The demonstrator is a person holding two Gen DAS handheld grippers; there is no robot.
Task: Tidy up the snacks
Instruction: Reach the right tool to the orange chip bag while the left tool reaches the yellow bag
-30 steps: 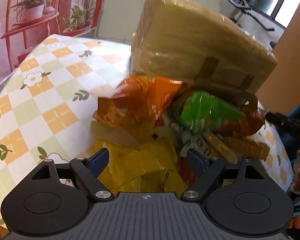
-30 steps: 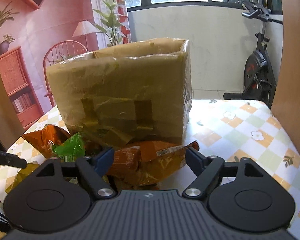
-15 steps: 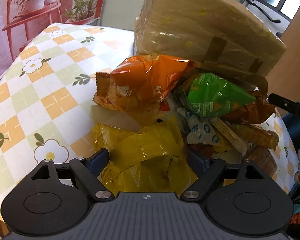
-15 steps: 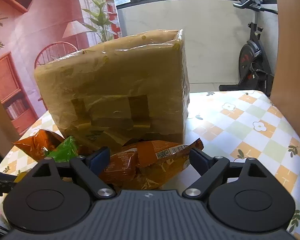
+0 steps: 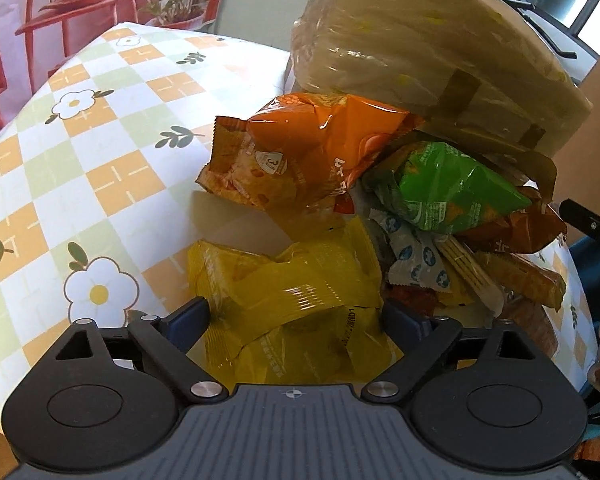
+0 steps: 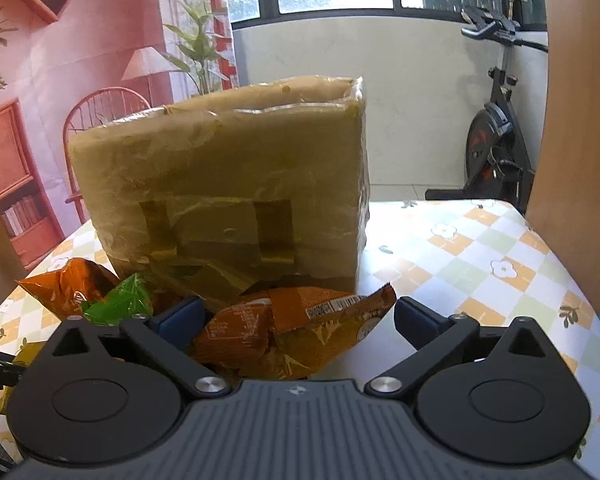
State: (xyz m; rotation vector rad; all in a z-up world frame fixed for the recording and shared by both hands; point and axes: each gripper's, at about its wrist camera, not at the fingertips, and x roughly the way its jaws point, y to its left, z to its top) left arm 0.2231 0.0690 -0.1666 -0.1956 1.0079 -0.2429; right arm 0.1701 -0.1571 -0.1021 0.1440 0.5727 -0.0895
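A pile of snack packs lies on the checked tablecloth in front of a taped cardboard box [image 5: 420, 40], which also shows in the right wrist view [image 6: 228, 184]. My left gripper [image 5: 296, 316] is open, its fingers on either side of a yellow pack [image 5: 292, 292]. Beyond it lie an orange bag [image 5: 300, 152], a green bag [image 5: 448, 188] and several small wrapped bars [image 5: 412, 256]. My right gripper [image 6: 296, 316] is open, its fingers on either side of a brown-orange bag [image 6: 284, 328] at the foot of the box.
The tablecloth [image 5: 80, 152] stretches left of the pile and right of the box [image 6: 480, 260]. An exercise bike [image 6: 496, 136] stands past the table. A wooden panel [image 6: 580, 120] rises at the right. The other gripper's tip [image 5: 588, 224] shows at the right edge.
My left gripper has moved down and in around the yellow pack. My right gripper has moved closer to the brown-orange bag at the box's foot. Both stay open.
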